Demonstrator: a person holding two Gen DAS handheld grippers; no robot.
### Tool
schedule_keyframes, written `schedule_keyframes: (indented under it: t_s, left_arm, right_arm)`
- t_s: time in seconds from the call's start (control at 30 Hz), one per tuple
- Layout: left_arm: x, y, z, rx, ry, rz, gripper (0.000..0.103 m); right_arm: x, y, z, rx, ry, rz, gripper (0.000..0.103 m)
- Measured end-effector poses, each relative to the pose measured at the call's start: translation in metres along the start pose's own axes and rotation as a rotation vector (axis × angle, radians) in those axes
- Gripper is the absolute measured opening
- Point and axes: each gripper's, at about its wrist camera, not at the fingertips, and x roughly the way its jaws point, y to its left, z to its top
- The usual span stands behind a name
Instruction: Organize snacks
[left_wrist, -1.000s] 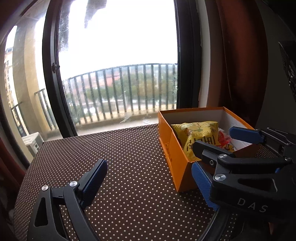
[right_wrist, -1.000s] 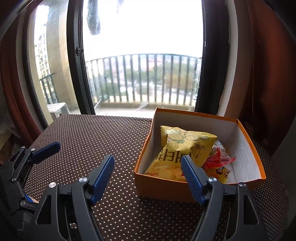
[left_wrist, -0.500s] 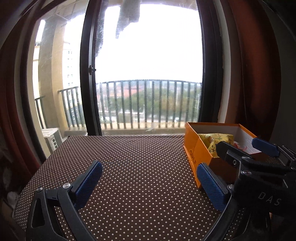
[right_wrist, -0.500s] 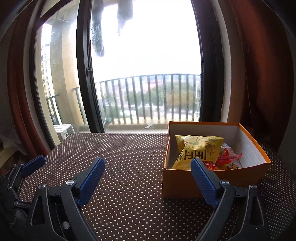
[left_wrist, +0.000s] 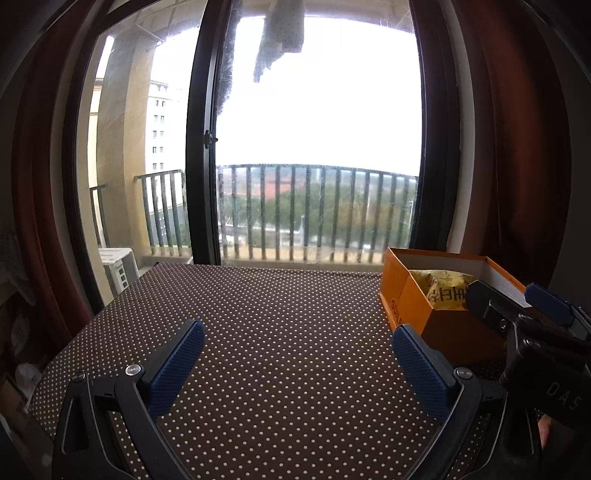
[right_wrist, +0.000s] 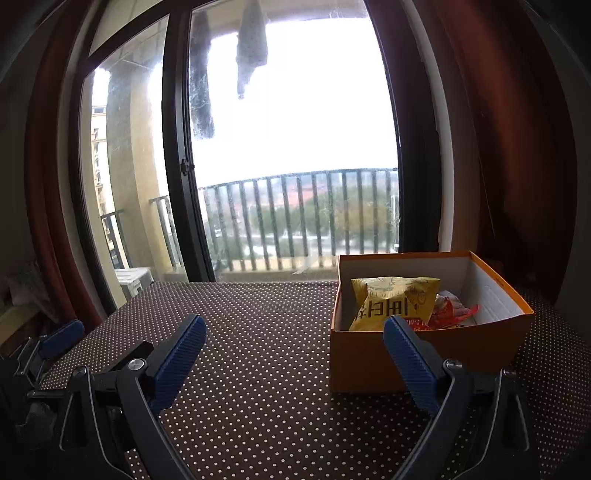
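Note:
An orange cardboard box (right_wrist: 424, 354) stands open on the dotted brown tablecloth (right_wrist: 258, 332) at the right. Inside it a yellow snack bag (right_wrist: 395, 299) leans on the left wall, beside a red and white packet (right_wrist: 450, 310). My right gripper (right_wrist: 294, 325) hovers just before the box's near left corner; its jaws are opening and hold nothing. My left gripper (left_wrist: 297, 332) is open and empty over bare cloth, left of the box (left_wrist: 406, 295). The bag (left_wrist: 443, 291) peeks over the box rim in the left wrist view.
The table ends at a tall window (left_wrist: 314, 147) with a black frame and a balcony railing (left_wrist: 314, 214) behind it. Dark red curtains (right_wrist: 517, 147) hang on both sides. A white unit (left_wrist: 118, 266) sits outside at the left.
Both grippers have drawn back from the box and tilted up, so more window shows. The right jaws have spread wider, and the left jaws opened a little more.

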Motion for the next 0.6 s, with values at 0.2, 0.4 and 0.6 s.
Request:
schedule_keyframes:
  t_s: [0.2, 0.4, 0.6]
  left_arm:
    - [-0.007, -0.001, -0.001, 0.006, -0.008, 0.001, 0.103]
    - [-0.011, -0.002, -0.005, 0.005, 0.002, -0.012, 0.103]
    - [-0.017, -0.003, -0.005, 0.007, -0.008, -0.011, 0.103]
  right_arm:
    - [-0.011, -0.006, 0.000, 0.019, -0.019, -0.011, 0.099]
    - [-0.021, -0.005, -0.001, 0.001, -0.041, -0.023, 0.099]
    - [-0.026, -0.005, -0.005, -0.008, -0.049, -0.035, 0.100]
